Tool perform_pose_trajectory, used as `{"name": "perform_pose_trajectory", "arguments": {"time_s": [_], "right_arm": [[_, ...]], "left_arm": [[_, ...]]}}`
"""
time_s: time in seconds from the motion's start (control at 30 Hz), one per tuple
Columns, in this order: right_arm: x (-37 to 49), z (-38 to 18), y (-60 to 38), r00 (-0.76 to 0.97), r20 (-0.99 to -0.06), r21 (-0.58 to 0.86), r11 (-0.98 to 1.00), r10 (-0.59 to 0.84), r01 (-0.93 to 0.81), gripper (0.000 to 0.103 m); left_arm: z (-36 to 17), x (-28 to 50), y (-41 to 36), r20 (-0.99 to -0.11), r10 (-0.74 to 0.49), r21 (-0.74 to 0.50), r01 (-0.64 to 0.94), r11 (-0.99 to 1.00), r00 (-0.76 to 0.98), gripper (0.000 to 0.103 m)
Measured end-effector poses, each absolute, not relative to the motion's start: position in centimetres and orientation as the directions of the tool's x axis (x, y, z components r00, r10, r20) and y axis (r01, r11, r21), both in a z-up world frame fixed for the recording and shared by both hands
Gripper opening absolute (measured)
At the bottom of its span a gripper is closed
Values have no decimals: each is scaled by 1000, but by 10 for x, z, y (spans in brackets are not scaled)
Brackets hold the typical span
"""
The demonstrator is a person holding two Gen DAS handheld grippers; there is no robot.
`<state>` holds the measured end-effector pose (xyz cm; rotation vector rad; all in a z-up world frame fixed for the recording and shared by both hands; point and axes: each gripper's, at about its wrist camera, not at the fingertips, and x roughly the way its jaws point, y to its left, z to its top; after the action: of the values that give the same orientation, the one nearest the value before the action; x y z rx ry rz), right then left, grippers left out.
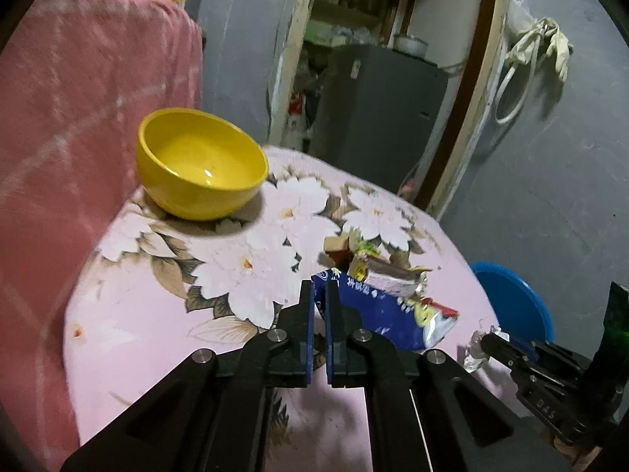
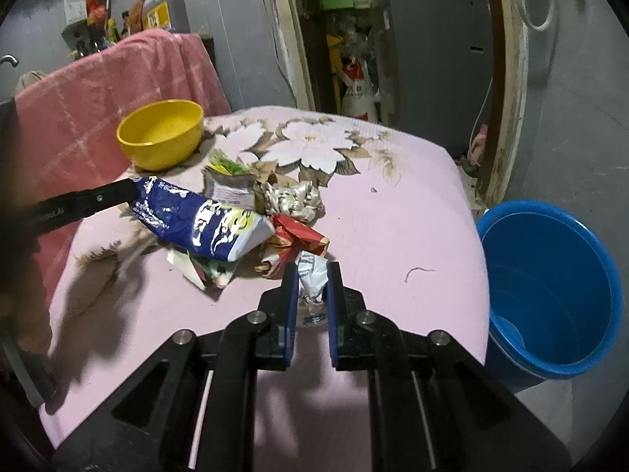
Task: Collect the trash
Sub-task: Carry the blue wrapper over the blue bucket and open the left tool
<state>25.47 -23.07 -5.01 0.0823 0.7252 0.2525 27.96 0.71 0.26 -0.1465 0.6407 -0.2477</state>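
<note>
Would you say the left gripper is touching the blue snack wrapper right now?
Touching. In the left wrist view the left gripper has its pads shut on the edge of the blue snack wrapper, with no gap showing.

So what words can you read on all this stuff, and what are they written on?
"DAS" on the right gripper body, as the left wrist view shows it.
Letters ending in "AI" on the left gripper arm; the start is too blurred.
Blue wrapper: white characters, too blurred to read.
Bottle label and white sack: print too small to read.
</note>
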Motion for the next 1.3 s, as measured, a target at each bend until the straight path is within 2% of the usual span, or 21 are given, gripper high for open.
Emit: {"name": "perform_pose_trajectory", "arguments": {"time_s": [0.23,0.4,0.67,0.77,0.83,1.0,1.13,1.3], "right_arm": [[229,-28,-235,775,-568,189,960,278,-205,40],[211,-3,-242,839,-471,186,960,273,-208,40],[186,42,-268,934,-295,145,976,200,-163,41],[178,58,-284,961,-230,124,984,153,-127,47],[174,66,-294,972,-199,111,989,122,-101,48],[167,80,-330,988,-152,85,996,23,-10,48],[170,77,-365,984,-172,90,993,-55,71,48],[175,58,-406,964,-230,132,977,-131,164,49]], "left_arm": [[30,249,2,-471,-247,-189,176,966,847,0],[52,232,-6,-386,-249,-162,200,966,888,0],[89,214,-43,-253,-304,-133,278,951,919,0],[102,209,-68,-208,-334,-128,313,941,919,0],[108,208,-85,-187,-361,-130,341,931,914,0],[116,217,-133,-173,-451,-132,434,891,875,0],[114,236,-175,-201,-521,-151,499,853,830,0],[96,264,-222,-286,-561,-169,536,827,776,0]]}}
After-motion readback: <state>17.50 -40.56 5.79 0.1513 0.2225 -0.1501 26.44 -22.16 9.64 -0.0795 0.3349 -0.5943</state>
